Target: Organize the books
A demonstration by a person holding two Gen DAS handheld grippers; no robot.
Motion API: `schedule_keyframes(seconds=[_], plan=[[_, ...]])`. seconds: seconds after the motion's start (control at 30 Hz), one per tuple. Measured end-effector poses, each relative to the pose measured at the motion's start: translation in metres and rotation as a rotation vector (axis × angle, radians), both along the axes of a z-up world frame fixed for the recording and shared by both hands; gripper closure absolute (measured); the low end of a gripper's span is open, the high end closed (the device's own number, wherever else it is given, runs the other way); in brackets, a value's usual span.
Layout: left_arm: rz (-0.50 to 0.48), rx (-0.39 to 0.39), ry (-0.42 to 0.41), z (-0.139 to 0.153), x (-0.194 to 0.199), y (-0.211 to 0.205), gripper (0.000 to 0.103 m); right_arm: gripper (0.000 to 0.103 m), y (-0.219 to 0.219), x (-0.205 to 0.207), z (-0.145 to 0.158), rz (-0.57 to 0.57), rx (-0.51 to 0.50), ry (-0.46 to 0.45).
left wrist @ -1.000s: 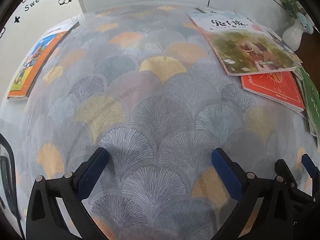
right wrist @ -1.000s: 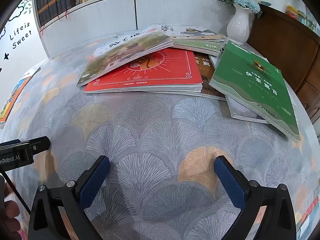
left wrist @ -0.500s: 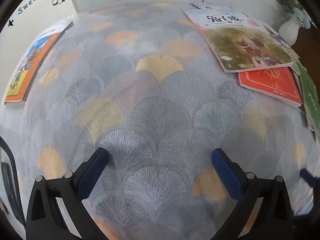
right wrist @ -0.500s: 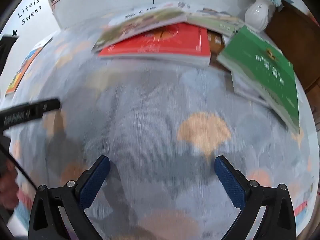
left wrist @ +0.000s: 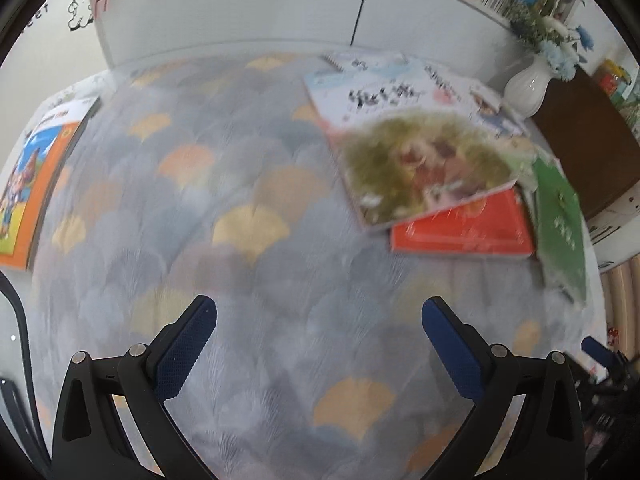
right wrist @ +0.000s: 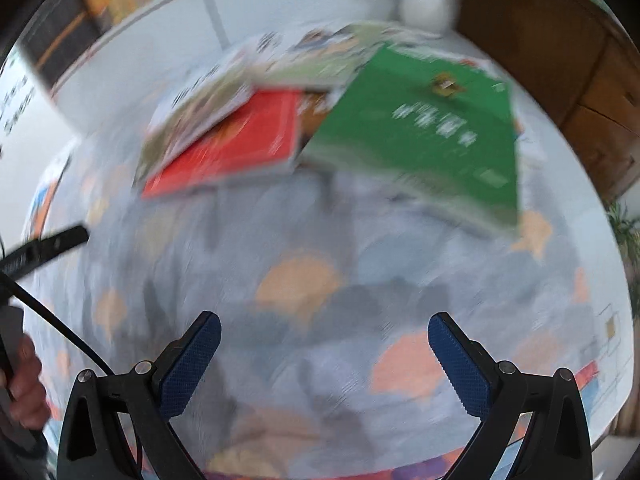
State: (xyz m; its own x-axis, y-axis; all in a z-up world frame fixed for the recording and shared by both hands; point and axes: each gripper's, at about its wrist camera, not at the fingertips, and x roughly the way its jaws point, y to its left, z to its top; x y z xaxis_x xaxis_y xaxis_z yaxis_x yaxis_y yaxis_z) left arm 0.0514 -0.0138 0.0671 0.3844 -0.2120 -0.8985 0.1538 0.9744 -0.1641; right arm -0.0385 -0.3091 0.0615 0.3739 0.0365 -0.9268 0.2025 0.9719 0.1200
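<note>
Right wrist view, near to far: right gripper (right wrist: 322, 356), jaws spread wide and holding nothing, hangs over the fan-patterned tablecloth (right wrist: 304, 280). At 9 o'clock a hand (right wrist: 24, 388) grips the other tool's handle. Toward 12 o'clock lies the loose pile: red book (right wrist: 244, 140) under a picture book (right wrist: 200, 108), with the green book (right wrist: 432, 124) at 1 o'clock overlapping its neighbours; a white vase (right wrist: 424, 4) stands beyond. Left wrist view: left gripper (left wrist: 318, 344), likewise wide and empty, faces bare cloth; an orange book (left wrist: 28, 184) lies alone at 9 o'clock, well apart from the pile at 2 o'clock. Both frames are motion-blurred. Judged step: approach, nothing yet grasped. The next move likely calls for reaching a free book edge, probably the green cover's near edge.
</note>
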Motion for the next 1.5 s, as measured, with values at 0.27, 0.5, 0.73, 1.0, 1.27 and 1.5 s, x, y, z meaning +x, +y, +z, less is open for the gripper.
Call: schedule_keyframes(seconds=[0.27,0.5,0.73,1.0,1.27,1.5], plan=[[0.042,-0.199,0.068,-0.014,0.054,-0.003,0.002,0.000,0.001,0.075,0.047,0.081,-0.058,-0.107],[0.006,-0.291,0.102,-0.027,0.089,-0.019,0.007,0.000,0.036,0.165,0.037,0.168,-0.053,-0.111],[0.029,-0.270,0.147,-0.047,0.107,-0.019,0.038,0.021,0.055,0.226,0.004,0.219,-0.046,-0.066],[-0.027,-0.374,0.143,-0.051,0.106,-0.018,0.037,0.057,0.071,0.234,-0.024,0.252,0.067,0.002],[-0.089,-0.453,0.178,-0.051,0.043,-0.002,0.037,0.057,0.082,0.171,-0.018,0.313,0.081,0.030],[-0.127,-0.495,0.234,-0.058,-0.053,0.011,0.037,0.058,0.097,0.056,-0.035,0.392,0.017,0.098]])
